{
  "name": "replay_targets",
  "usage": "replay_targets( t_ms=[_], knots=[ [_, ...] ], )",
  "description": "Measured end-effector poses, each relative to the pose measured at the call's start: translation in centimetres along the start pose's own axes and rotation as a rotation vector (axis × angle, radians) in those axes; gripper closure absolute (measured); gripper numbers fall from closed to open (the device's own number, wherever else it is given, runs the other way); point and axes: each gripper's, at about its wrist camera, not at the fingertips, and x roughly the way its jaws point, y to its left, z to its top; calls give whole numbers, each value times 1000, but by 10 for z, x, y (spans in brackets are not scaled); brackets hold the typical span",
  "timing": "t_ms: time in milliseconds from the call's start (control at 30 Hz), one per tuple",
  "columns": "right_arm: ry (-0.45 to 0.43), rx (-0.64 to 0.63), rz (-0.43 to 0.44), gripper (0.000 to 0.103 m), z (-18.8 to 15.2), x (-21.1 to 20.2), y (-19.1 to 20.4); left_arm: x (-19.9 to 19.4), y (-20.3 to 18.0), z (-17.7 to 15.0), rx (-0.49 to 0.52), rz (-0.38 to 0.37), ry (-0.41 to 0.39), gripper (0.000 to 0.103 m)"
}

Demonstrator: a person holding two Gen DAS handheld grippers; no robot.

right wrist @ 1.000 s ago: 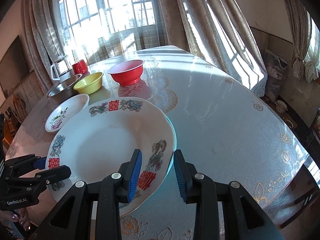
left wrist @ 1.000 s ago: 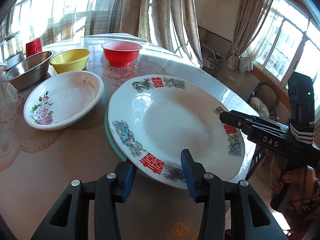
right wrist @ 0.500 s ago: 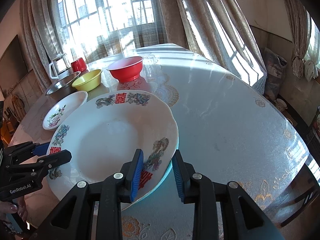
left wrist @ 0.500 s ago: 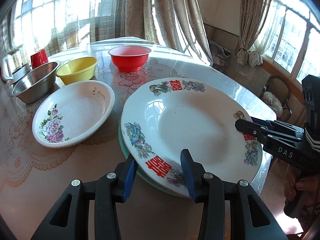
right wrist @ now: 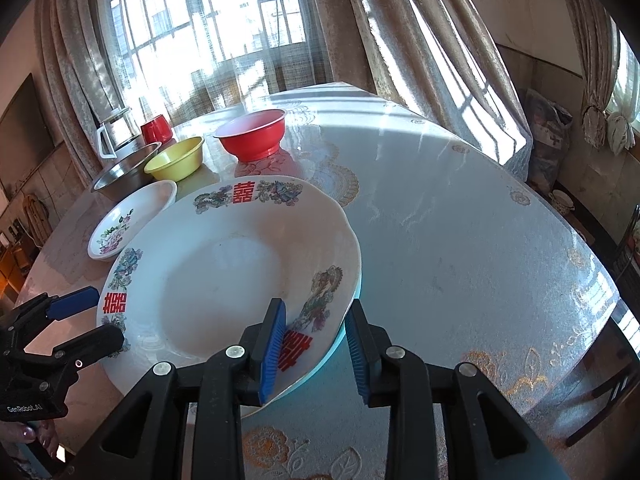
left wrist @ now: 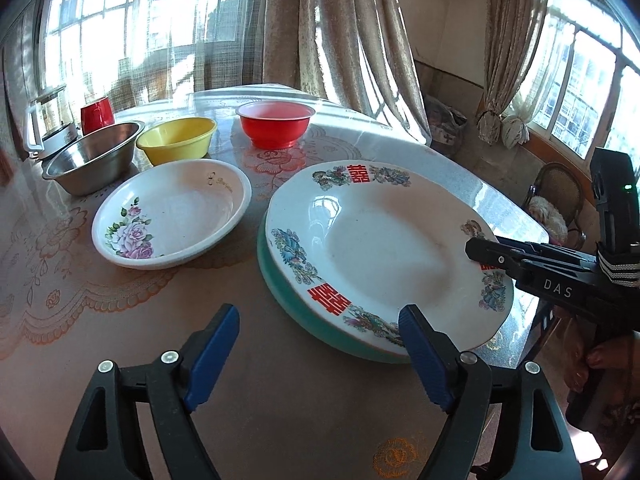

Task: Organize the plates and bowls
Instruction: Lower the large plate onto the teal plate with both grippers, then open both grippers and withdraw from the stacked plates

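Note:
A large white plate with red characters [left wrist: 380,248] lies on a teal plate [left wrist: 280,292] on the table; it also shows in the right wrist view [right wrist: 224,276]. My left gripper [left wrist: 320,344] is open, pulled back from the plates' near rim and holding nothing. My right gripper [right wrist: 316,340] is open with its jaws either side of the stacked plates' rim, not clamped. A white rose-patterned dish [left wrist: 172,212] lies left of the stack. Behind it stand a steel bowl [left wrist: 94,160], a yellow bowl [left wrist: 176,140] and a red bowl [left wrist: 276,124].
A red cup [left wrist: 96,110] and a glass jug [left wrist: 48,120] stand at the far left of the table. The table edge [left wrist: 532,328] runs close to the plates' right side. A chair [left wrist: 556,200] stands beyond it.
My left gripper has opened wide and drawn back from the plate rim. The large plate has settled onto the teal plate. My right gripper has opened a little around the rim.

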Motion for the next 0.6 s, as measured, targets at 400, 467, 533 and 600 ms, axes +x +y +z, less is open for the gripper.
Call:
replay_targets(
  t_ms=[400, 467, 533, 600],
  knots=[
    [-70, 33, -17, 63, 14, -19, -2, -22, 42, -3, -111, 176, -15, 4],
    [-70, 8, -15, 63, 19, -19, 4, -25, 50, -1, -120, 227, -26, 2],
    [-74, -25, 1, 63, 25, -20, 11, -27, 61, 2, -139, 254, -34, 0],
    [-86, -44, 16, 63, 32, -21, 17, -29, 69, 4, -156, 274, -42, 0]
  ],
)
